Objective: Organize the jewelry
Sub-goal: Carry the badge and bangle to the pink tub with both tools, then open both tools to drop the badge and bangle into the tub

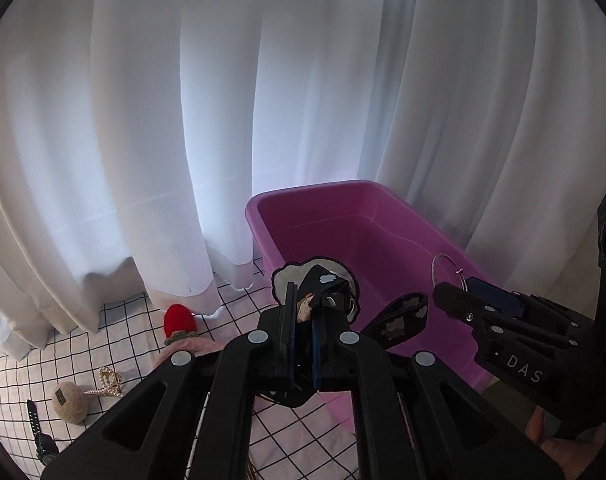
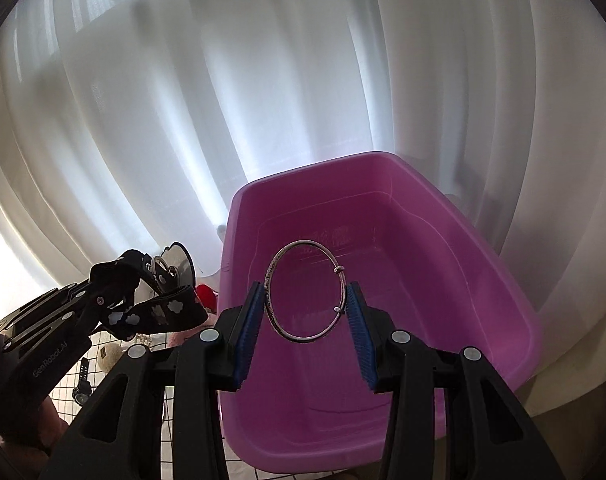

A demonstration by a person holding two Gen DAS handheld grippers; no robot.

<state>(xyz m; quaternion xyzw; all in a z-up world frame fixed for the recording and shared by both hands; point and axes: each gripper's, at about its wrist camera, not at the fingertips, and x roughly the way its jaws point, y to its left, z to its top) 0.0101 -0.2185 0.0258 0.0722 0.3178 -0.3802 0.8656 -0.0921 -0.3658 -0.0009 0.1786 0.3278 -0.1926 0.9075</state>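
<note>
My left gripper (image 1: pixel 303 314) is shut on a black strap with white cloud prints (image 1: pixel 403 320) that carries a round charm; it hangs at the near left rim of the pink plastic tub (image 1: pixel 315 200). It also shows in the right wrist view (image 2: pixel 159 312). My right gripper (image 2: pixel 305 294) is shut on a thin silver bangle (image 2: pixel 275 268), held by its sides between the blue pads above the inside of the tub (image 2: pixel 503 280). The right gripper (image 1: pixel 455 292) shows over the tub's right side in the left wrist view, with the bangle (image 1: pixel 437 266).
On the checked cloth (image 1: pixel 115 340) lie a red knitted piece (image 1: pixel 179 318), a gold tiara clip (image 1: pixel 109 380), a beige fuzzy ball (image 1: pixel 69 400) and a black watch (image 1: pixel 39 432). White curtains (image 1: pixel 183 120) hang close behind the tub.
</note>
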